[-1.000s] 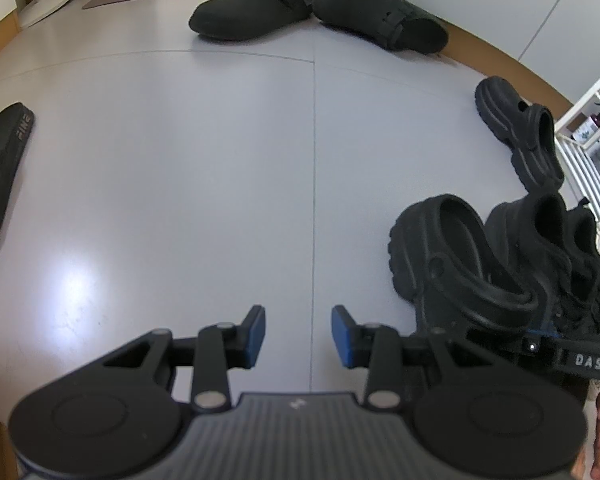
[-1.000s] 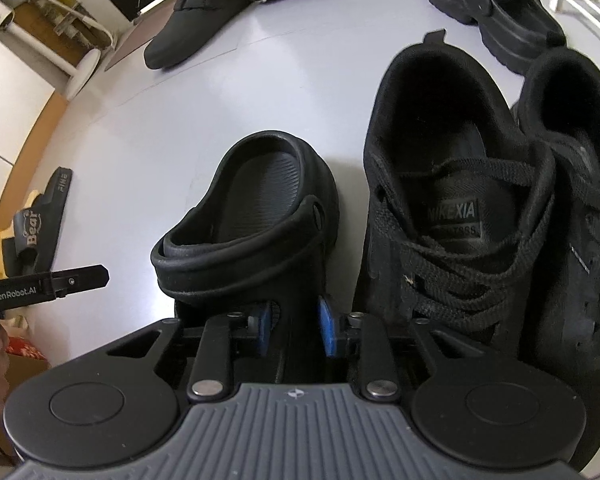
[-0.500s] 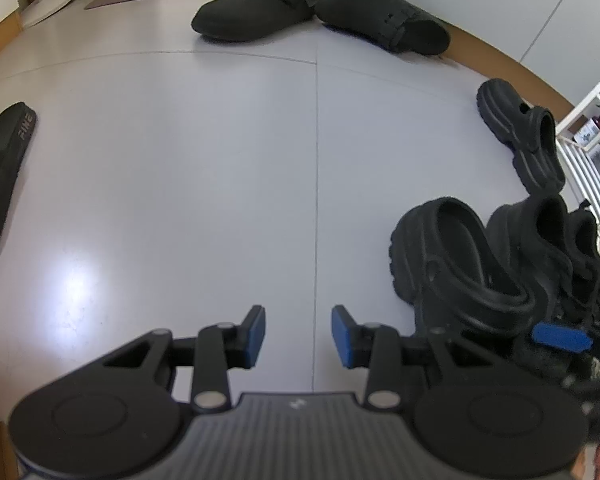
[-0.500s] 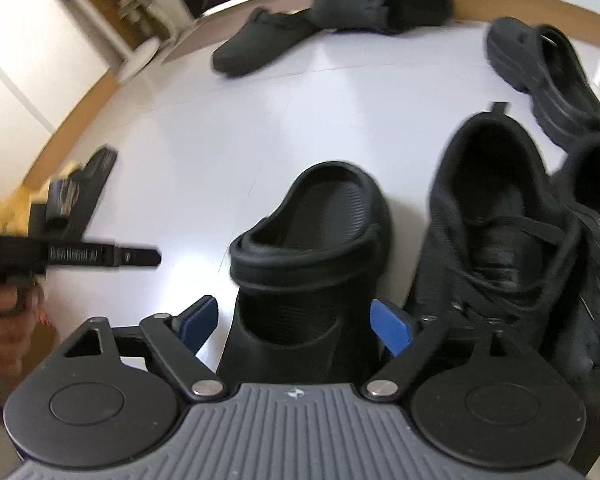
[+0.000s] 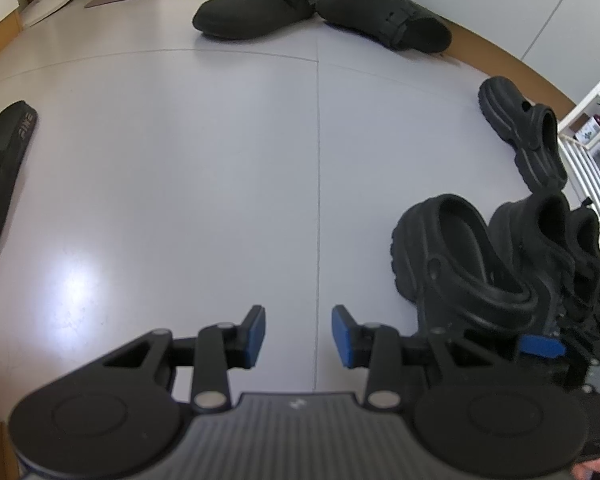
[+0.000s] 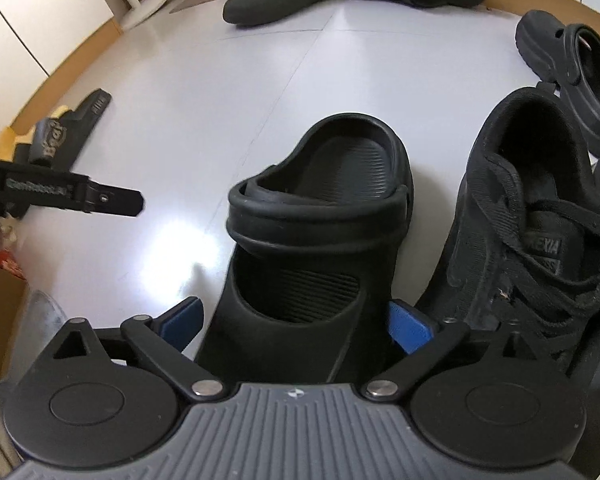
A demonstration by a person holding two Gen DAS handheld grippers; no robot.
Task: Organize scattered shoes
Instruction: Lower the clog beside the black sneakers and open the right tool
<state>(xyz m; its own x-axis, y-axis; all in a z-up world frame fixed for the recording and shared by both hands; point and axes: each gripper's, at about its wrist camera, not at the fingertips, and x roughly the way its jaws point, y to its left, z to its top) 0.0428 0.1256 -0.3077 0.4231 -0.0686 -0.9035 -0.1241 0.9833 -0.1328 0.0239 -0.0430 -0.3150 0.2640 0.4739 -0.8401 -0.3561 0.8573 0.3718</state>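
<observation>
A black foam clog (image 6: 324,216) stands on the grey floor beside a black laced sneaker (image 6: 532,216). My right gripper (image 6: 296,326) is open, its blue pads wide on either side of the clog's toe end, not touching it. In the left wrist view the same clog (image 5: 452,264) sits to the right, with the sneakers (image 5: 560,256) behind it. My left gripper (image 5: 299,336) is open over bare floor with nothing between its fingers. A matching black clog (image 5: 528,136) lies farther back on the right. Two black buckle clogs (image 5: 256,12) (image 5: 384,16) lie at the far wall.
A black slide sandal (image 5: 0,172) lies at the left edge of the floor. A white wire rack (image 5: 592,148) stands at the right. A wooden skirting board runs along the wall behind the shoes. A round white stand base (image 5: 48,0) sits at the far left.
My right gripper was shut on the black clog a second ago; it has opened wide, let go and drawn back. The clog rests next to the sneaker. The left gripper has barely moved.
</observation>
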